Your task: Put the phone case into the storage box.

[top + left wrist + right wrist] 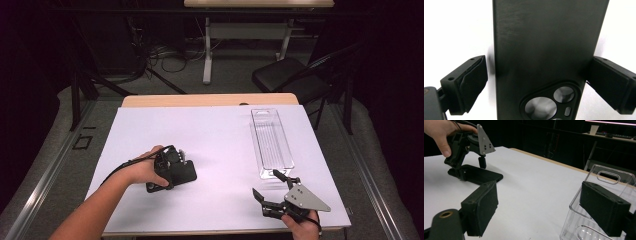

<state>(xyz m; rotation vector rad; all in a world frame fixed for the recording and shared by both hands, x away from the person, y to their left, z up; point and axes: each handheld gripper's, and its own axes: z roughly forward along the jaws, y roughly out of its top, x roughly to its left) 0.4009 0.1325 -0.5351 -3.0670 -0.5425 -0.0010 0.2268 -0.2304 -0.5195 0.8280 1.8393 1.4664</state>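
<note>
A black phone case (pixel 184 173) lies flat on the white table, its camera cut-out toward my left gripper (pixel 175 167). In the left gripper view the case (pixel 544 45) runs up between the two jaws; the left pad (pixel 471 80) stands a little off its edge and the right pad (pixel 606 80) sits at the other edge. Near the front right edge, my right gripper (pixel 265 182) is open with nothing between its pads (pixel 484 205). A clear plastic package tray (pixel 272 142) lies just beyond it. The right gripper view has the case (pixel 481 176) under the far left gripper (pixel 469 167).
A white sheet (pixel 215 135) covers the wooden table. The clear tray (pixel 609 177) stands right behind my right gripper's right jaw. A black chair (pixel 290 77) and a second desk (pixel 250 30) with cables stand beyond the table's far edge.
</note>
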